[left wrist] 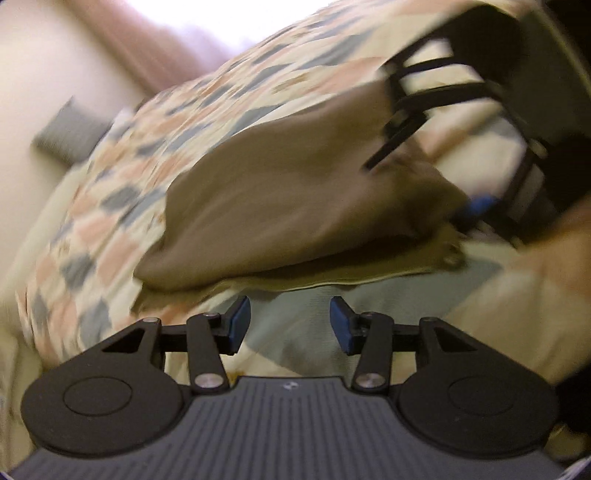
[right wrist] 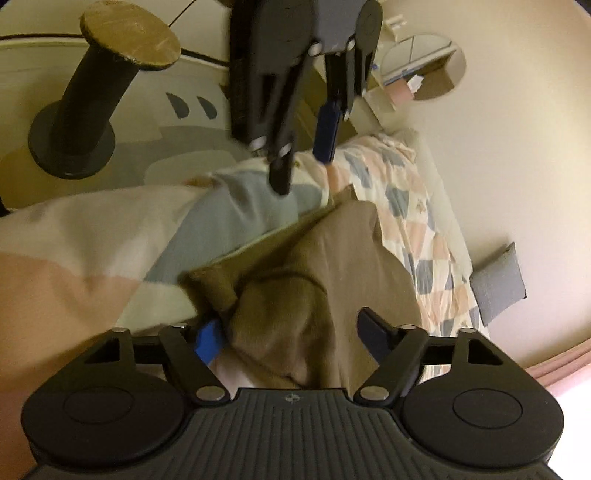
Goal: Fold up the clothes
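Observation:
A tan-brown garment [left wrist: 295,192] lies folded over itself on a patchwork quilt [left wrist: 129,155], with an olive layer showing along its near edge. My left gripper [left wrist: 290,325] hovers open just short of that edge, with only quilt between its blue pads. In the right wrist view, a bunched corner of the garment [right wrist: 351,251] sits between the wide-apart fingers of my right gripper [right wrist: 291,336]. The left blue pad [right wrist: 208,341] touches the cloth and the other finger stands clear of it. Each gripper shows in the other's view: the right gripper [left wrist: 428,184] and the left gripper [right wrist: 303,155].
The bed's quilt [right wrist: 406,192] runs to a cream wall. A grey cushion [left wrist: 70,136] lies beside the bed [right wrist: 498,284]. A black pedestal with a round tan top [right wrist: 129,35] stands on the floor past the bed's edge. A pink curtain [left wrist: 147,48] hangs by the window.

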{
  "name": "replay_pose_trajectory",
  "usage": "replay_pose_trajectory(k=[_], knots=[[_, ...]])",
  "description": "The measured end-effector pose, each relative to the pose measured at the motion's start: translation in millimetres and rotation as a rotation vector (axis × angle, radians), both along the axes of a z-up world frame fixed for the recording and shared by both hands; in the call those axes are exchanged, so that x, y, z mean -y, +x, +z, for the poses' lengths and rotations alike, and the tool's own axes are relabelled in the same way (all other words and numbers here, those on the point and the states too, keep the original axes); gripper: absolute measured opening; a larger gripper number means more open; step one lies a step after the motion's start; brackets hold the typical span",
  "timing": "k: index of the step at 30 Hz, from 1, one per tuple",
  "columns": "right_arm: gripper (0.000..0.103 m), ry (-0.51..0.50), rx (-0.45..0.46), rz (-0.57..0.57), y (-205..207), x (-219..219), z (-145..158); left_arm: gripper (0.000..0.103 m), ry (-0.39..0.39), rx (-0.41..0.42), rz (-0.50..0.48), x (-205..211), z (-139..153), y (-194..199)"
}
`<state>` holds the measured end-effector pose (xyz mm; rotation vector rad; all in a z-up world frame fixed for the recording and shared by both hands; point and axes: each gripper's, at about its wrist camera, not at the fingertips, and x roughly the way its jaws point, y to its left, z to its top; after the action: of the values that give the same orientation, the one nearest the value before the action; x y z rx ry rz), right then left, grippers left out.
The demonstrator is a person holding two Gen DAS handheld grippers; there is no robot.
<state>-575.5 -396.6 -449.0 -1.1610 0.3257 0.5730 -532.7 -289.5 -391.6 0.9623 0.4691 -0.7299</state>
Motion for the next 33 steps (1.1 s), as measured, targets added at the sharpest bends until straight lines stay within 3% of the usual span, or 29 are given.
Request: replay_pose_trajectory(k=[1, 4, 8, 12, 15, 17, 19, 21, 24, 25, 30, 33], knots=[[0.046, 0.008, -0.023, -0.001, 4.4, -1.3, 1.0, 0.045, 0.02, 0.021, -0.056, 0.5, -3.2, -5.1], [0.031, 0.051, -0.091, -0.016, 17.1, -3.1, 10.2, 0.047, 0.085, 0.094, -0.201, 0.0, -14.7, -16.6], [0.026, 0.116, -0.13, -0.021, 26.5, 4.2, 33.0, 0.048, 0.134, 0.216, -0.328, 2.1, -28.8, -23.2], [0.026, 0.152, -0.162, -0.012, 30.8, 11.0, 52.1, 0.058, 0.143, 0.348, -0.376, 16.0, -42.0, -23.0], [0.026, 0.155, -0.186, 0.0, 34.5, 11.7, 58.0, 0.058, 0.155, 0.423, -0.426, 24.9, -55.0, -23.4], [0.026, 0.158, -0.204, 0.003, 36.7, 11.4, 59.1, 0.047, 0.168, 0.45, -0.465, 27.2, -65.4, -24.9], [0.029, 0.158, -0.228, 0.016, 40.8, 11.4, 59.8, 0.014, 0.178, 0.441, -0.482, 28.4, -74.1, -24.4], [0.038, 0.151, -0.25, 0.027, 40.8, 14.5, 60.7, 0.012, 0.161, 0.409, -0.479, 26.2, -76.0, -22.4], [0.07, 0.166, -0.26, 0.032, 37.5, 34.0, 70.2, 0.011, 0.118, 0.375, -0.45, 25.3, -72.0, -19.1], [0.074, 0.156, -0.244, 0.026, 36.2, 44.5, 72.3, 0.011, 0.108, 0.367, -0.443, 26.0, -70.9, -18.2], [0.074, -0.036, -0.166, -0.057, 44.0, 106.8, 57.7, 0.015, 0.095, 0.342, -0.414, 33.2, -70.2, -10.6], [0.074, -0.162, -0.118, -0.034, 54.2, 135.1, 37.6, 0.017, 0.096, 0.34, -0.405, 37.2, -71.1, -8.1]])
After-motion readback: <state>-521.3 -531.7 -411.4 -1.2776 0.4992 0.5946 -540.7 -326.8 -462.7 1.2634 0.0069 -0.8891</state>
